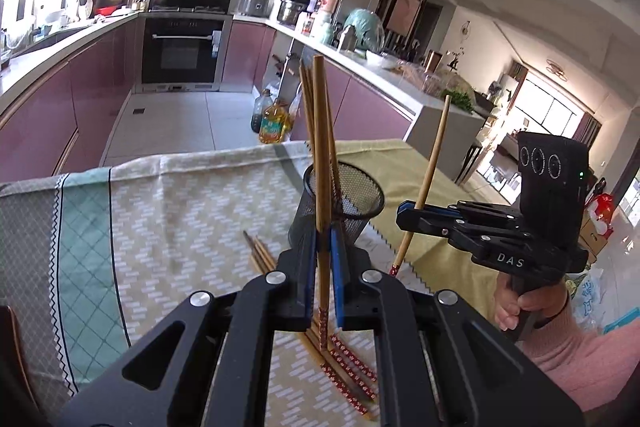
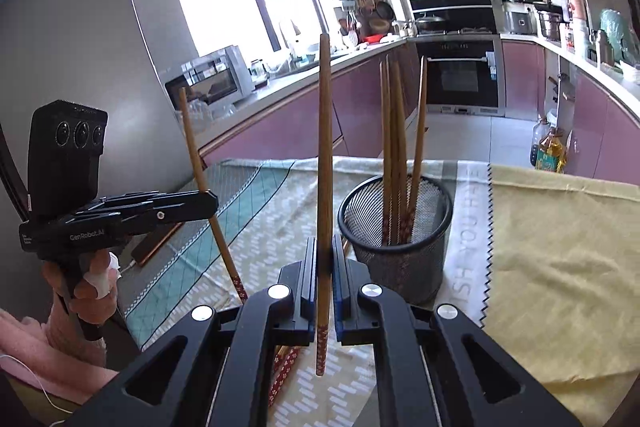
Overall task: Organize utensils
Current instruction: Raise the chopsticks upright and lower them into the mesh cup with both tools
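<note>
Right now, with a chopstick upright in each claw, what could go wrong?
1. The left claw and right claw each pinch one chopstick low down; it may pivot or slip.
2. The mesh holder looks light; a poke at its rim could tip it.

Hidden ends and cut-off parts

The loose chopsticks (image 1: 348,367) run under the left gripper (image 1: 323,279); the mesh holder (image 2: 400,239) veils its chopsticks' lower ends; the person's arms leave the frame.

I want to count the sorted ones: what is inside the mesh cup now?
The mesh cup holds chopsticks standing upright, about four, red patterned ends down. Its bottom is hidden by the mesh, so anything lying there cannot be seen.
</note>
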`<state>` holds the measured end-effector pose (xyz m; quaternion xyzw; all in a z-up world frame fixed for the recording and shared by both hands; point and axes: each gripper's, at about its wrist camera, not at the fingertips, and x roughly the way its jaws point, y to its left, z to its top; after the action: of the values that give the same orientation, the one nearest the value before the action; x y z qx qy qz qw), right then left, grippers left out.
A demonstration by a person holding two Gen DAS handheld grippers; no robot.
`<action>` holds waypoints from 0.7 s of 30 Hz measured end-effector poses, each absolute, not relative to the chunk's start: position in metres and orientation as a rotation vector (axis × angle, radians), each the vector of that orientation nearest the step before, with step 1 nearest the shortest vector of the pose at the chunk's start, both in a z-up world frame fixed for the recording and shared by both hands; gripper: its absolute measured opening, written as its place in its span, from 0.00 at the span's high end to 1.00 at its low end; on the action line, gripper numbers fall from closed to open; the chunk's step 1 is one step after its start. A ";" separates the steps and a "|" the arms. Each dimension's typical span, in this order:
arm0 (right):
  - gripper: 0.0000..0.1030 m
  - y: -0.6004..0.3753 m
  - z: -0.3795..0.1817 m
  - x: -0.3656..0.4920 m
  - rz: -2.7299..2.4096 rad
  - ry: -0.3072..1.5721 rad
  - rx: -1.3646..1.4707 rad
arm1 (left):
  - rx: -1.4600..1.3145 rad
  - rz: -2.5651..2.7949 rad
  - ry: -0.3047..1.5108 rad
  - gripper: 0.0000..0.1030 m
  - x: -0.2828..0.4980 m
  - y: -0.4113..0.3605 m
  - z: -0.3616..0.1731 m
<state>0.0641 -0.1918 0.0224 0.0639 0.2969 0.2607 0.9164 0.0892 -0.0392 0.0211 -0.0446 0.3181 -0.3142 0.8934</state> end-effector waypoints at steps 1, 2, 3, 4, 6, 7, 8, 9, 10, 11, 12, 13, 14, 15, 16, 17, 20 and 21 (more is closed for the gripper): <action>0.94 -0.193 0.026 0.064 0.534 0.602 0.132 | -0.096 -0.656 0.651 0.93 0.089 -0.039 0.025; 0.94 -0.195 0.030 0.064 0.529 0.591 0.130 | -0.102 -0.661 0.643 0.93 0.090 -0.039 0.029; 0.94 -0.196 0.032 0.064 0.527 0.582 0.128 | -0.107 -0.664 0.635 0.93 0.092 -0.040 0.032; 0.94 -0.198 0.037 0.064 0.525 0.571 0.128 | -0.109 -0.664 0.627 0.93 0.092 -0.041 0.035; 0.94 -0.201 0.045 0.066 0.522 0.550 0.129 | -0.114 -0.667 0.604 0.93 0.096 -0.043 0.043; 0.94 -0.204 0.050 0.068 0.519 0.538 0.131 | -0.118 -0.668 0.595 0.93 0.099 -0.045 0.047; 0.94 -0.205 0.055 0.070 0.518 0.527 0.133 | -0.122 -0.670 0.587 0.93 0.102 -0.046 0.051; 0.94 -0.207 0.060 0.072 0.518 0.516 0.134 | -0.126 -0.673 0.573 0.93 0.105 -0.048 0.057; 0.94 -0.210 0.065 0.074 0.517 0.502 0.136 | -0.128 -0.674 0.562 0.93 0.107 -0.050 0.062; 0.94 -0.211 0.069 0.075 0.512 0.491 0.138 | -0.128 -0.674 0.548 0.93 0.110 -0.053 0.068; 0.94 -0.213 0.073 0.075 0.508 0.480 0.138 | -0.127 -0.676 0.535 0.93 0.112 -0.054 0.072; 0.94 -0.216 0.079 0.078 0.504 0.465 0.140 | -0.130 -0.680 0.524 0.93 0.115 -0.056 0.077; 0.94 -0.219 0.083 0.080 0.496 0.453 0.140 | -0.133 -0.682 0.518 0.93 0.118 -0.058 0.081; 0.94 -0.221 0.086 0.083 0.490 0.444 0.141 | -0.136 -0.679 0.509 0.93 0.121 -0.061 0.085; 0.94 -0.222 0.089 0.085 0.486 0.437 0.143 | -0.137 -0.679 0.502 0.93 0.124 -0.063 0.089; 0.94 -0.224 0.093 0.088 0.483 0.427 0.146 | -0.137 -0.679 0.496 0.93 0.127 -0.065 0.092; 0.94 -0.228 0.096 0.097 0.466 0.416 0.145 | -0.148 -0.675 0.485 0.93 0.137 -0.071 0.096; 0.94 -0.228 0.096 0.101 0.463 0.419 0.147 | -0.150 -0.676 0.484 0.93 0.140 -0.072 0.096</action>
<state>0.1014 -0.2281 0.0956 0.0724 0.2058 0.2275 0.9490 0.1396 -0.0722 0.0961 -0.0729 0.2350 -0.3281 0.9120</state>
